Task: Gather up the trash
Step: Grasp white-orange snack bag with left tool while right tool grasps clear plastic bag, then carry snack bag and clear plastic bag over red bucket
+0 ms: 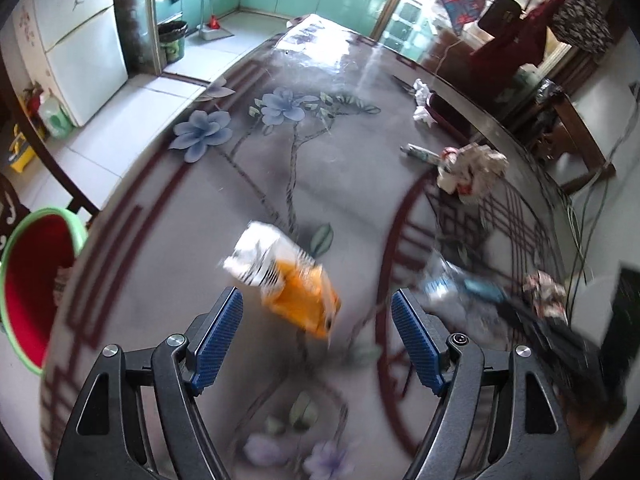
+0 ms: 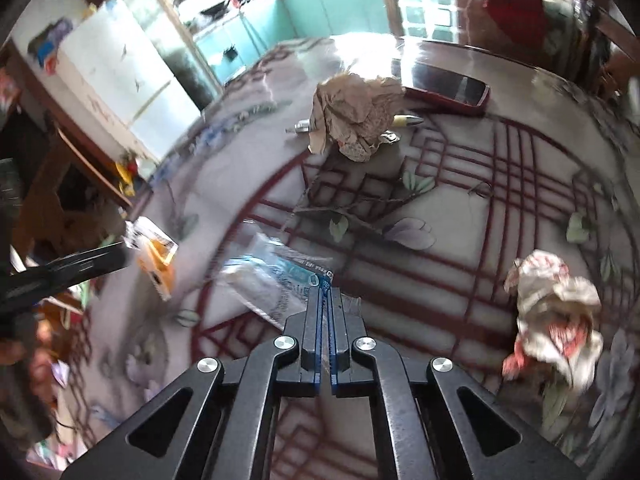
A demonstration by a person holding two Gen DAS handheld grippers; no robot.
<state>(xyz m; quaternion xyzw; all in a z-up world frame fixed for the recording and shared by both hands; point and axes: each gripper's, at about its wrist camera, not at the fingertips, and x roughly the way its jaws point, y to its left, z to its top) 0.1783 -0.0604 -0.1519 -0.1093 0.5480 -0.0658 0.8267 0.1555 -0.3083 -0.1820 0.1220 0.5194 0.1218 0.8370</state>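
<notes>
While the left claw (image 1: 316, 308) hung spread wide above the flower-patterned counter (image 1: 280, 168), an orange and white wrapper (image 1: 286, 276) lay blurred on the surface just ahead of its blue pads, between them in line but touched by neither. Off the counter's left edge stood a red bin with a green rim (image 1: 36, 280).

Further right, the right claw (image 2: 325, 292) was pressed together on the edge of a clear plastic bag with blue print (image 2: 276, 280), which lay flat on the counter's dark red lattice pattern. A crumpled wad of red-and-white paper (image 2: 554, 312) sat to its right, well apart. Beyond, toward the far side, a bigger ball of brownish crumpled paper (image 2: 356, 116) rested against a pen-like tube (image 2: 406, 121), with a dark red tray (image 2: 448, 90) just behind them. In the right wrist view the orange wrapper (image 2: 154, 256) showed at the left, beside the other claw's dark arm.
</notes>
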